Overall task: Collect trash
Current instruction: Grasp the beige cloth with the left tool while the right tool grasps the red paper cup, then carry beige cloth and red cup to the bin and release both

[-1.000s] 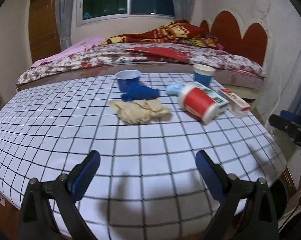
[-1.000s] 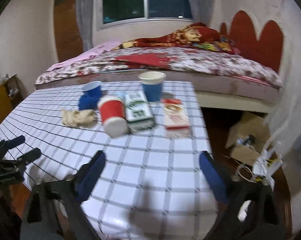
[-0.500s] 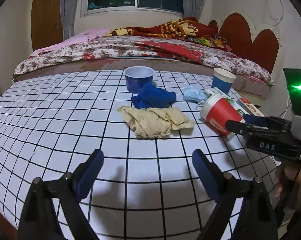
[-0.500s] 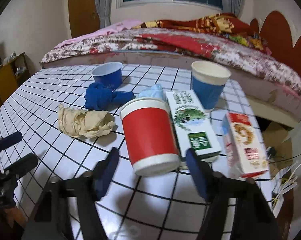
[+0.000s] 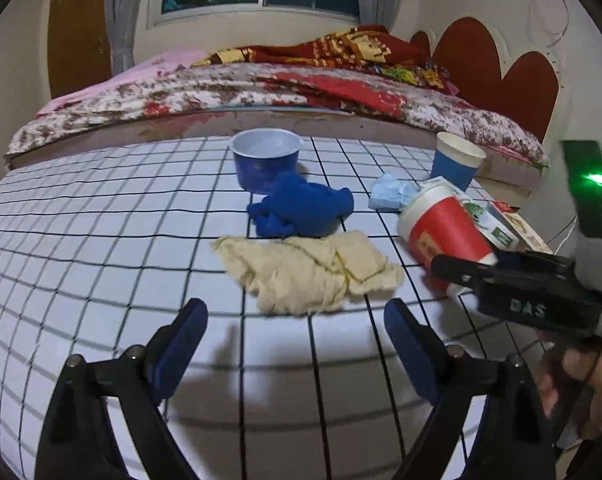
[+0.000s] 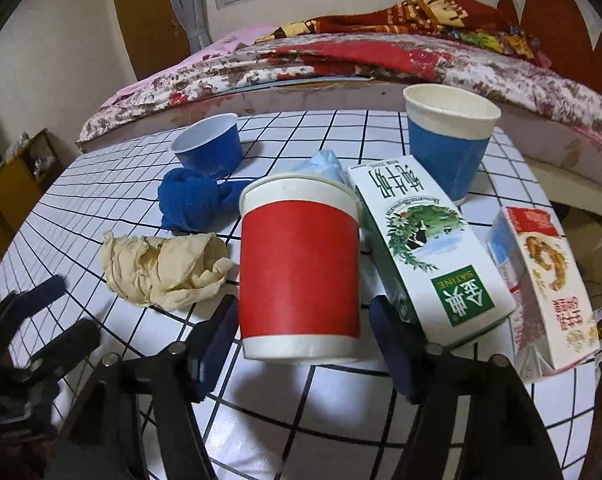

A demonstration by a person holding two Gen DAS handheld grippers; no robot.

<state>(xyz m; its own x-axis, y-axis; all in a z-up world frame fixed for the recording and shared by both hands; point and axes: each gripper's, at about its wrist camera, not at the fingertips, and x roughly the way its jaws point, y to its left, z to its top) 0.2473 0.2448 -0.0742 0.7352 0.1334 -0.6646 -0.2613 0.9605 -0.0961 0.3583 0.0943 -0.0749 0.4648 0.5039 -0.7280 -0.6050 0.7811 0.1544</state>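
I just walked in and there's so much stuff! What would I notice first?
Probably the big red paper cup, lying on its side on the checked tablecloth, right between the open right gripper's fingers. Beside it lie a green-and-white milk carton and a crumpled yellow cloth. Behind the table is a bed heaped with flowery red blankets.
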